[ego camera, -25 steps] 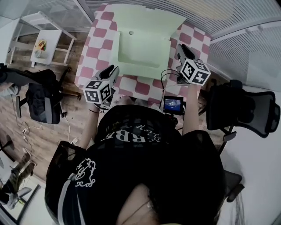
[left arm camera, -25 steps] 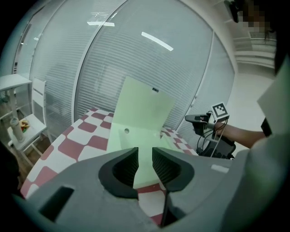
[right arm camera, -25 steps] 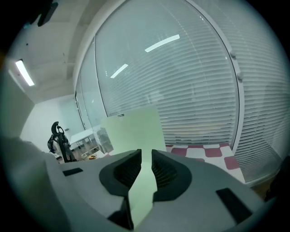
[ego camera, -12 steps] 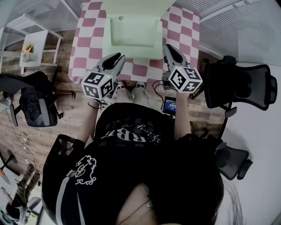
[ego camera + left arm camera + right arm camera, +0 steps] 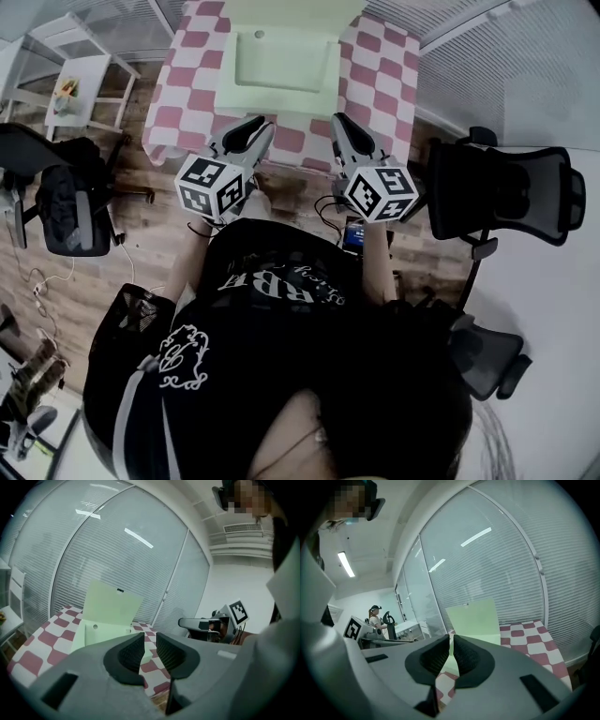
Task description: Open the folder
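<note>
A pale green folder [image 5: 281, 58] lies open on the pink-and-white checked table [image 5: 375, 66], its cover standing upright at the far side [image 5: 112, 604] [image 5: 476, 616]. Both grippers hang off the table's near edge, close to the person's chest, and touch nothing. My left gripper [image 5: 253, 131] [image 5: 150, 641] has its jaws a narrow gap apart, empty. My right gripper [image 5: 339, 127] [image 5: 451, 644] has just been closing on nothing, and its pads almost meet. The right gripper [image 5: 206, 623] also shows from the left gripper view.
A black office chair [image 5: 506, 192] stands right of the person and another [image 5: 66, 206] to the left. A white shelf stand [image 5: 80, 89] sits left of the table. A small screen device [image 5: 354, 234] hangs below the right forearm. Blinds cover the glass wall [image 5: 117, 541] behind.
Both grippers have drawn back from the folder to beyond the table's near edge and risen. The folder stays open where it lay.
</note>
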Demonstrator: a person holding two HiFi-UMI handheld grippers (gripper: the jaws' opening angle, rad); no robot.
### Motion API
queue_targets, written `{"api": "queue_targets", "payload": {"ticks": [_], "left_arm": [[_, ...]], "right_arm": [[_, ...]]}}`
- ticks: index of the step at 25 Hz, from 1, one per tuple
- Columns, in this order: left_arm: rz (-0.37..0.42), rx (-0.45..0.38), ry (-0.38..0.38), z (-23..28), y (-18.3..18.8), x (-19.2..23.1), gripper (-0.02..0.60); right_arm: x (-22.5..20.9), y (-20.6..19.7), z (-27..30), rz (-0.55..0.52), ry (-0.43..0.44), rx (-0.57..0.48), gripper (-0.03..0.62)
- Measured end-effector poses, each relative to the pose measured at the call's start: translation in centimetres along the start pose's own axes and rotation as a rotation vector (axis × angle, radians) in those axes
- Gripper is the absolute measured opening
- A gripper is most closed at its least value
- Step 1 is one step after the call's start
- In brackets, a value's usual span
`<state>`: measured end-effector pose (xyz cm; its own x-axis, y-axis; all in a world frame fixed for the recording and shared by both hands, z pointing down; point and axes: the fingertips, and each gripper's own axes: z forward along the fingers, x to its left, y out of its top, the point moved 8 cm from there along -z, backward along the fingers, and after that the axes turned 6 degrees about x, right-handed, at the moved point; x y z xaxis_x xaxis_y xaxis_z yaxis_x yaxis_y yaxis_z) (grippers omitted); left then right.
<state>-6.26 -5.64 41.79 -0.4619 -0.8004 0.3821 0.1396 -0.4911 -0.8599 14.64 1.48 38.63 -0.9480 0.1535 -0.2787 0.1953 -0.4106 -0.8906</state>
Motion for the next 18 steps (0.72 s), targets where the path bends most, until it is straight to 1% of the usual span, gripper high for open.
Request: {"api": "queue_targets", "payload": {"ticks": [4, 8, 11, 14, 18], "left_arm": [[-0.008, -0.035, 0.026, -0.9, -1.1, -4.3, 0.089], [-0.008, -0.064, 0.060, -2.3, -3.0, -8.8, 0.089], [-0.004, -0.063, 0.089, -3.5, -5.0, -11.8, 0.089], [-0.017, -0.063, 0.111, -5.1, -6.9, -14.4, 0.089], [-0.038, -0.058, 0.114, -6.6, -8.4, -16.8, 0.089]], "right_arm": [[0.9, -1.6, -4.2, -0.024, 0.046, 0.007, 0.031], [2.0, -3.8, -8.5, -0.066, 0.079, -0.004, 0.031], [2.7, -5.7, -11.4, -0.076, 0.104, -0.007, 0.031], [3.7, -7.2, -13.9, -0.077, 0.128, -0.010, 0.031], [5.1, -8.5, -16.4, -0.084, 0.146, -0.010, 0.031]]}}
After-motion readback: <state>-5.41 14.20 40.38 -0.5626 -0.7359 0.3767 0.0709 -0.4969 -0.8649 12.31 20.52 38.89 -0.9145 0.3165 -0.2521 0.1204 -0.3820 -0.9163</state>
